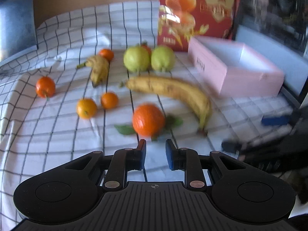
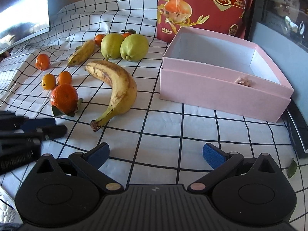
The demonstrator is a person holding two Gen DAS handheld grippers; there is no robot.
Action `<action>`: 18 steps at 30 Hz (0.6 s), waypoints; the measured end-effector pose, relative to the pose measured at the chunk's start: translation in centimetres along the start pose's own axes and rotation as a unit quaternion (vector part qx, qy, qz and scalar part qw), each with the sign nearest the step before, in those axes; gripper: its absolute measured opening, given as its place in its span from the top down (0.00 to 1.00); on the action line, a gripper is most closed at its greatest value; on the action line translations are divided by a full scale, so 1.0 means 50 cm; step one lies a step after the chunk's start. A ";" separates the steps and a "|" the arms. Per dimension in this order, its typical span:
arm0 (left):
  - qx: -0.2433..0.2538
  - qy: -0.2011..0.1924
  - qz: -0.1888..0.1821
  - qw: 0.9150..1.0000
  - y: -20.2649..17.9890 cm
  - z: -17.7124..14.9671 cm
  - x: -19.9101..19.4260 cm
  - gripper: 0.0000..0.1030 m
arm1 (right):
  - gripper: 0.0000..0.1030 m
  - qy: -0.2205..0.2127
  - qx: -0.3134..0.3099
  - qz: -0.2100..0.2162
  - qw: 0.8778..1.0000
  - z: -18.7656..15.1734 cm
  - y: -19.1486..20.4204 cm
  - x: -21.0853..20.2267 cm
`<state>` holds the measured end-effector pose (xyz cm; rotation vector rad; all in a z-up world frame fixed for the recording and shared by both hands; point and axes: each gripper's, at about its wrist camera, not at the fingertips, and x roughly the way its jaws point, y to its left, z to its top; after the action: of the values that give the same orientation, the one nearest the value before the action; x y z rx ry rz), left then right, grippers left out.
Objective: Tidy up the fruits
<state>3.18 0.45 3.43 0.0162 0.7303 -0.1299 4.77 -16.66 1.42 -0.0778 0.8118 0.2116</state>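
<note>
On the far left of the checked cloth [image 2: 173, 115] sit the small oranges [image 2: 42, 61], scattered loose and apart, with a short banana [image 2: 81, 53] lying beside them. None of this fruit is sorted yet; it all lies where a hand can reach it.

Next comes the big orange [image 1: 148, 119], resting on its own leaves. The left gripper [image 1: 155, 154] hovers just short of it, aimed straight at it, jaws narrowed to a slim gap with nothing between them. That line-up suggests this orange is the likely first pick, though the jaws would need to spread far wider to take it.

Toward the middle, the long banana [image 2: 117, 84] curves with its stem pointing at the camera, and two green guavas [image 2: 123, 47] stand touching behind it.

On the right the pink box [image 2: 221, 94] is open and nearly bare, apart from a small scrap by its near wall, so it is probably meant to receive the fruit. The right gripper [image 2: 155, 155] waits low in front of it, jaws spread wide and holding nothing. A red bag [image 2: 207, 9] stands upright behind the box.
</note>
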 end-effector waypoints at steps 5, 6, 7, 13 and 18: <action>-0.040 0.000 -0.073 0.997 0.081 0.105 -0.004 0.74 | 0.00 0.001 0.003 0.009 1.000 0.001 -0.008 -0.004; -0.050 0.010 -0.065 0.997 0.092 0.126 0.006 0.74 | 0.00 0.004 -0.004 0.003 1.000 0.000 -0.003 -0.003; -0.064 0.017 -0.056 0.996 0.106 0.144 0.017 0.75 | 0.00 0.007 -0.006 0.002 1.000 0.002 -0.001 -0.003; -0.137 0.034 -0.061 0.988 0.163 0.177 0.045 0.76 | 0.06 0.024 -0.004 0.013 1.000 0.029 -0.002 -0.001; -0.118 0.025 0.005 0.993 0.185 0.158 0.038 0.76 | 0.26 -0.030 -0.026 0.072 0.997 0.099 0.033 -0.035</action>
<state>10.97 8.94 7.77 -0.2028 0.7911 -0.0329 6.78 -14.58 6.11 -0.0618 0.7528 0.3696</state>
